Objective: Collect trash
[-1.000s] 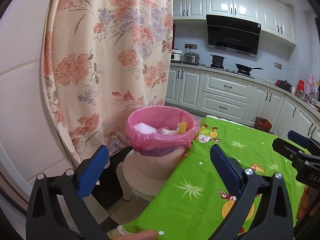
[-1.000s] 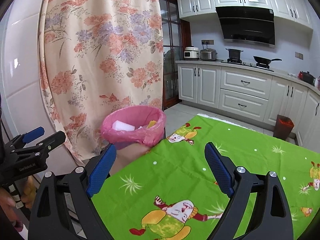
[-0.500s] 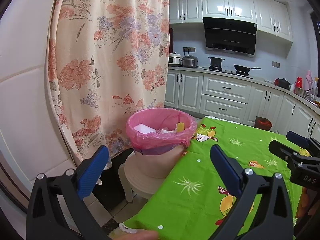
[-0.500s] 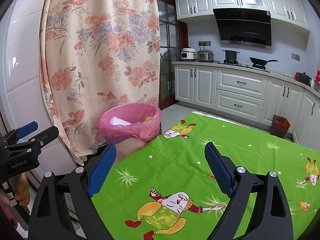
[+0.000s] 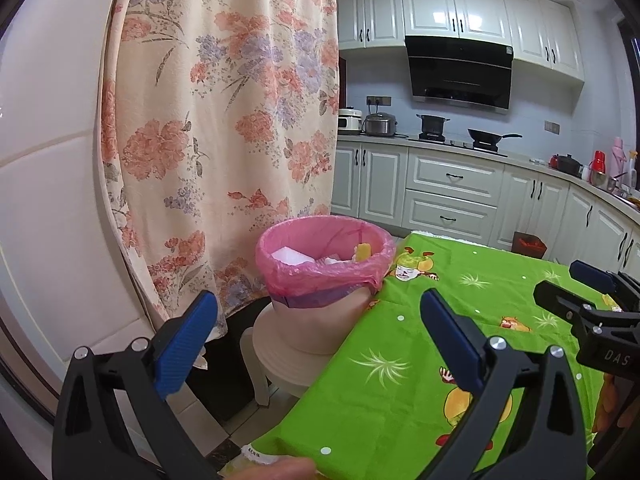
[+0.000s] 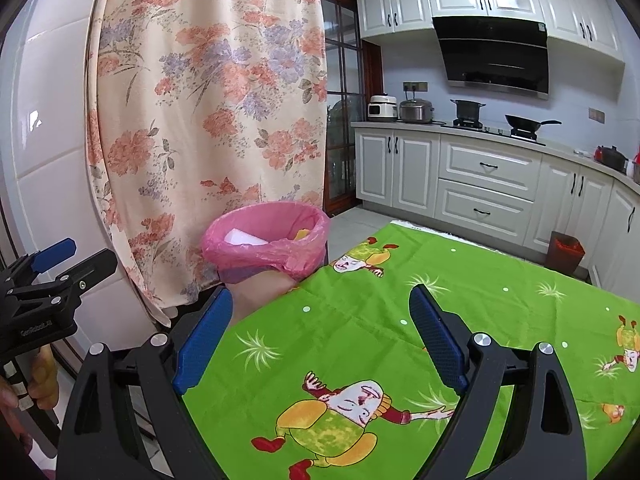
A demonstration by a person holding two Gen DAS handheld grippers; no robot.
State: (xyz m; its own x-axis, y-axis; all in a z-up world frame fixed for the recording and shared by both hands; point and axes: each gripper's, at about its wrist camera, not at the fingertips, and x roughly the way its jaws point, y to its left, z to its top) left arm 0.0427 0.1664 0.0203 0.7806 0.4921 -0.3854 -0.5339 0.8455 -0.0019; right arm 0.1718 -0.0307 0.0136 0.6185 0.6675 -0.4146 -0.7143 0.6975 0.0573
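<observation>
A bin with a pink liner (image 5: pixel 324 264) stands on a white stool (image 5: pixel 280 364) at the table's far left corner; it also shows in the right wrist view (image 6: pixel 266 246). White and yellow scraps (image 5: pixel 362 251) lie inside it. My left gripper (image 5: pixel 316 340) is open and empty, held back from the bin, and it shows at the left edge of the right wrist view (image 6: pixel 56 268). My right gripper (image 6: pixel 320 332) is open and empty above the green cloth; its fingers show at the right edge of the left wrist view (image 5: pixel 592 292).
The table wears a green cartoon tablecloth (image 6: pixel 400 320). A floral curtain (image 5: pixel 224 120) hangs behind the bin. White kitchen cabinets (image 5: pixel 452 192) with pots line the far wall. A small red bin (image 6: pixel 566 250) sits on the floor beyond the table.
Both grippers have drawn back and up from the bin, which now looks smaller and farther. Both stay open and empty.
</observation>
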